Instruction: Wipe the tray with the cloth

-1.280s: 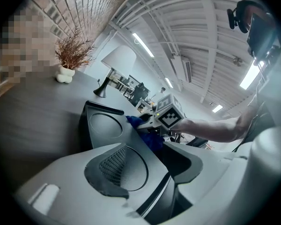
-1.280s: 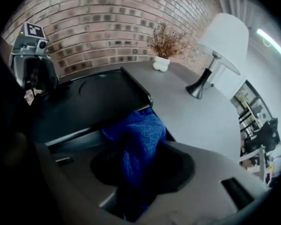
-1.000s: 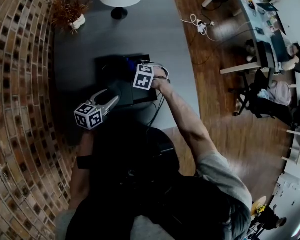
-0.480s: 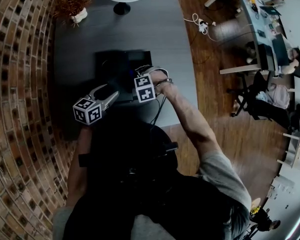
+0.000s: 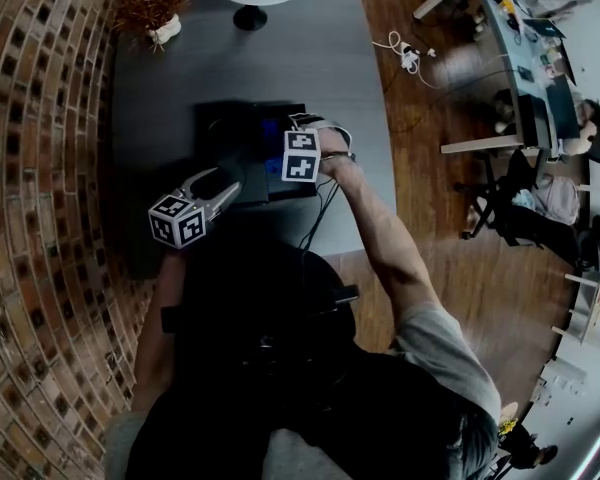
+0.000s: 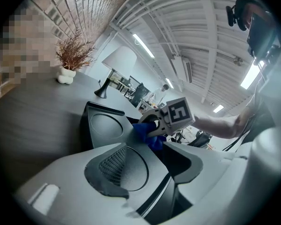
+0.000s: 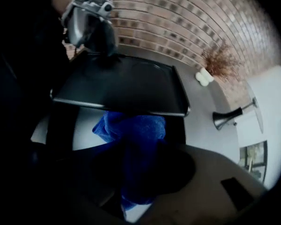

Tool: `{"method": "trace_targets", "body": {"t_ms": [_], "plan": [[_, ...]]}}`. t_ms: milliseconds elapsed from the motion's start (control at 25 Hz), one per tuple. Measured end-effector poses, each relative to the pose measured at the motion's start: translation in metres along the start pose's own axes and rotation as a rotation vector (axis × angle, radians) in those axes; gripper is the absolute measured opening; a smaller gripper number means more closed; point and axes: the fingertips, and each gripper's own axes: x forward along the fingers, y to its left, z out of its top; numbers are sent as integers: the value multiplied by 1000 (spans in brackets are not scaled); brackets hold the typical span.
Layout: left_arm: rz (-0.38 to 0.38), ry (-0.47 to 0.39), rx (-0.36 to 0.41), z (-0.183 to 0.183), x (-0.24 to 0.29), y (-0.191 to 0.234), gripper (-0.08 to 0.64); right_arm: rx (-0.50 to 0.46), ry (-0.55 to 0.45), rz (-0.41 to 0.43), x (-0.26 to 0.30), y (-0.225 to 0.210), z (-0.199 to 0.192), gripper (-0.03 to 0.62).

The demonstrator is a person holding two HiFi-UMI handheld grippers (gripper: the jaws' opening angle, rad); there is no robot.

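Left gripper (image 6: 150, 151): jaws closed on the near rim of the black tray (image 6: 105, 125), which sits on the grey table (image 6: 37, 121). Right gripper (image 7: 136, 172): pointed steeply down, jaws clamped on the bunched blue cloth (image 7: 131, 125), which rests on the tray toward its right side. Beyond the tray stands a white-shaded lamp (image 6: 118, 62). Farther left, a dried plant (image 6: 76, 54) stands against the brick wall (image 5: 40, 168).
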Motion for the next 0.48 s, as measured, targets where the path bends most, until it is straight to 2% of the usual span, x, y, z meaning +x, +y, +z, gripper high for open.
{"method": "trace_targets", "body": {"t_ms": [40, 80, 160, 240, 320, 360, 400, 480], "plan": [[-1, -1, -2, 0, 0, 0, 244, 12, 7, -7, 3, -2, 0, 138], [-2, -2, -4, 0, 0, -1, 244, -30, 9, 4, 6, 6, 4, 138], [-3, -1, -6, -1, 0, -1, 244, -216, 2, 47, 5, 38, 14, 137], [-4, -1, -5, 0, 0, 0, 244, -407, -22, 145, -3, 79, 19, 137], [-5, -2, -6, 1, 0, 0, 238, -492, -53, 260, -12, 111, 17, 137], [-4, -2, -8, 1, 0, 0, 238, -467, -59, 275, -13, 114, 14, 137], [-3, -3, -8, 0, 0, -1, 238, -391, -60, 250, -12, 103, 13, 137], [-1, -3, -7, 1, 0, -1, 238, -129, -52, 98, -9, 50, 7, 138]]}}
